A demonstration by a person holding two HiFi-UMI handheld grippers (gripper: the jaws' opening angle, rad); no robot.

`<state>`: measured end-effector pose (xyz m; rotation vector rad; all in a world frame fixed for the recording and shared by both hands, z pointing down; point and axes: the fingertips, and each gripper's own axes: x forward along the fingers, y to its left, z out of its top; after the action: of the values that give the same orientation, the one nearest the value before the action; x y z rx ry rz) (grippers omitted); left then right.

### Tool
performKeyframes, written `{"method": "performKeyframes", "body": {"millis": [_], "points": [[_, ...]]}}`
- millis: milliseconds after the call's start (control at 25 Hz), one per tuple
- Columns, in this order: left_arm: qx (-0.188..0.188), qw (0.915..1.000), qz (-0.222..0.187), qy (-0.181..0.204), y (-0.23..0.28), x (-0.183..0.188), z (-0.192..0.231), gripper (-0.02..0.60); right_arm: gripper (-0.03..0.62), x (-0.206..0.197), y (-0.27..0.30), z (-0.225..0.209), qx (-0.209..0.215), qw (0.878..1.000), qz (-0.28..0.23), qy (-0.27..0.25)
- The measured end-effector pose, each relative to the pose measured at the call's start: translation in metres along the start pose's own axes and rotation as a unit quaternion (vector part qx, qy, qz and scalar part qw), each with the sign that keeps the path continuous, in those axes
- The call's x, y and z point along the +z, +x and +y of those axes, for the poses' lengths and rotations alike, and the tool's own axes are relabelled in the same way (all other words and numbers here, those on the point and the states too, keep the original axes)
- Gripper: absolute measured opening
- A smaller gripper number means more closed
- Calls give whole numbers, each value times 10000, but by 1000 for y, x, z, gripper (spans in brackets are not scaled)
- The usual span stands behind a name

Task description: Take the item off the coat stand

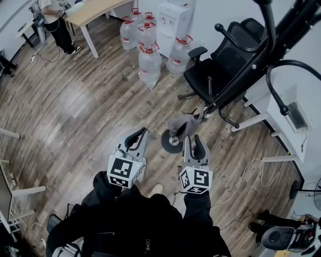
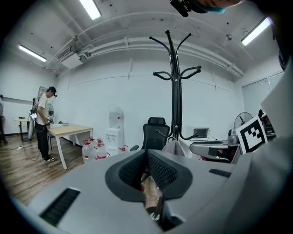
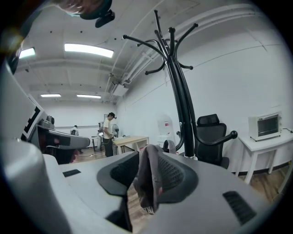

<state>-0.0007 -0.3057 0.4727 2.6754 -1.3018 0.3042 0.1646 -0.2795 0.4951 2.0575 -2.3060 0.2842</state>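
Observation:
The black coat stand (image 1: 241, 75) rises from its round base (image 1: 172, 142) just ahead of me and leans toward the upper right; its hooks (image 3: 158, 43) look bare. A grey cloth (image 1: 179, 123) hangs at the tips of my right gripper (image 1: 193, 138). In the right gripper view the cloth (image 3: 149, 183) drapes against one pad, with a gap to the other, so the jaws stand slightly open around it. My left gripper (image 1: 139, 131) is beside it, to the left. Its jaws (image 2: 147, 153) meet at the tips with nothing between them.
A black office chair (image 1: 220, 65) stands behind the coat stand. Several water bottles (image 1: 148, 60) and a dispenser (image 1: 173, 20) are farther back. A person (image 1: 55, 20) stands by a wooden table (image 1: 95, 10). A white desk (image 1: 281, 115) is at the right, with cables (image 1: 246, 175) on the floor.

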Motion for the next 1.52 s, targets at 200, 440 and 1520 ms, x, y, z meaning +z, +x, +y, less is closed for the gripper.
{"method": "performKeyframes", "body": {"millis": [200, 440, 1520], "points": [[-5, 10000, 18, 3, -3, -1, 11, 37, 234, -9, 12, 11, 56, 9998, 207, -10], [-13, 10000, 59, 17, -4, -8, 23, 37, 356, -26, 30, 19, 8, 9989, 464, -16], [52, 9999, 150, -47, 2, -14, 56, 37, 220, -53, 72, 13, -687, 9914, 1028, -423]]}}
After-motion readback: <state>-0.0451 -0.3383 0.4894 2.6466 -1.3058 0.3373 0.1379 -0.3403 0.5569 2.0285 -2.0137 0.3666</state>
